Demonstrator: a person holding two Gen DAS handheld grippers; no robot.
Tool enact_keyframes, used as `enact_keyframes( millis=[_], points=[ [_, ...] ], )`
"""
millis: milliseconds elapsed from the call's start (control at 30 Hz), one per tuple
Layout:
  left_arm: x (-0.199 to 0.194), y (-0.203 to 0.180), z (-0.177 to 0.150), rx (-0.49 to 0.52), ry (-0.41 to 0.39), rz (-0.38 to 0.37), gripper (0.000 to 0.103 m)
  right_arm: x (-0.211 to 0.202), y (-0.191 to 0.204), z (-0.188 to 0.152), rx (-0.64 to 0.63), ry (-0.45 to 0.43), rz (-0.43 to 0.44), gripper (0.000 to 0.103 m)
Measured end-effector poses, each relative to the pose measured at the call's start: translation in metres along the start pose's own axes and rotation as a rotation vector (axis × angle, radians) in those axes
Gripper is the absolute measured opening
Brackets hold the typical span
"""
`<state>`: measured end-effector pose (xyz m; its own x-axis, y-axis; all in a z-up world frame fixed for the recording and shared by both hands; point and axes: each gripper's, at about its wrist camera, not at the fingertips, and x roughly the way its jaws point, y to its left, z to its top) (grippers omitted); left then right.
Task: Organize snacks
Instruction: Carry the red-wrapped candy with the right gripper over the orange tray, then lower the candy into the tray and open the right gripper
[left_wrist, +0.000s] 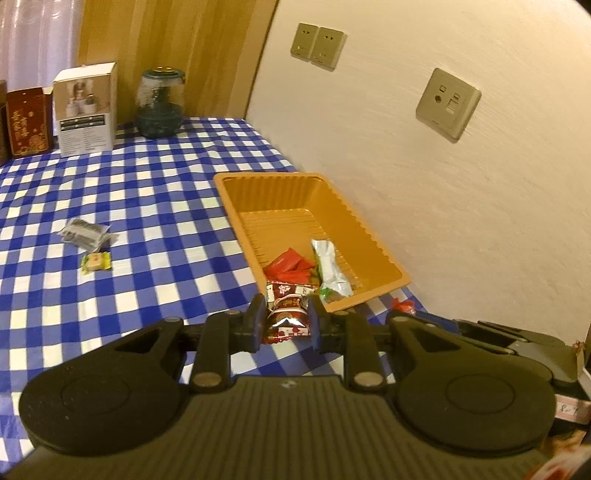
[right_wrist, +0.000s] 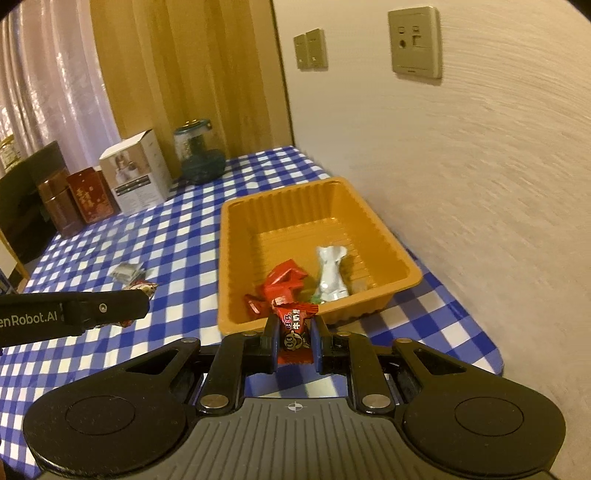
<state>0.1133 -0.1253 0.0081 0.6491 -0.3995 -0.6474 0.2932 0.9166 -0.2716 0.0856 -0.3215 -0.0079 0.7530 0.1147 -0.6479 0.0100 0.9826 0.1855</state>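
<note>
Left claw (left_wrist: 286, 317) is clamped on a red-and-white wrapped snack (left_wrist: 287, 314), held up just short of the near edge of the orange tray (left_wrist: 295, 181). Right claw (right_wrist: 294, 330) is doing the same thing with a red candy (right_wrist: 295, 326) that has a cartoon face and some white lettering on the wrapper, pads squeezed tight on both sides. It also sits right at the tray's near rim (right_wrist: 310, 319), not quite over it as far as I can tell.

Tray itself is parked against the wall on the blue-and-white checked table (left_wrist: 147, 206). Already inside: a little pile of red wrappers (right_wrist: 282, 282) toward the near left corner and a silver-green packet (right_wrist: 332, 275) lying beside them. Rest of the tray floor is bare ribbed plastic.

Out on the cloth, well left of the tray, there's a grey foil packet (left_wrist: 85, 232) and a small yellow-green candy (left_wrist: 96, 261) just in front of it, close together but I can't say if they touch.

Along the back edge of the table: a white product box (left_wrist: 86, 109), a dark red box (left_wrist: 27, 122) next to it, and a dark glass jar (left_wrist: 159, 103) by the wooden panel.
</note>
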Motion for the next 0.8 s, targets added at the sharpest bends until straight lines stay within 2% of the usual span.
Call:
enact_keyframes(
  millis=[800],
  points=[
    [0.074,-0.013,0.026,0.029,0.027,-0.027,0.022,0.056,-0.039,0.041,-0.001,-0.01,-0.029,0.018]
  ],
)
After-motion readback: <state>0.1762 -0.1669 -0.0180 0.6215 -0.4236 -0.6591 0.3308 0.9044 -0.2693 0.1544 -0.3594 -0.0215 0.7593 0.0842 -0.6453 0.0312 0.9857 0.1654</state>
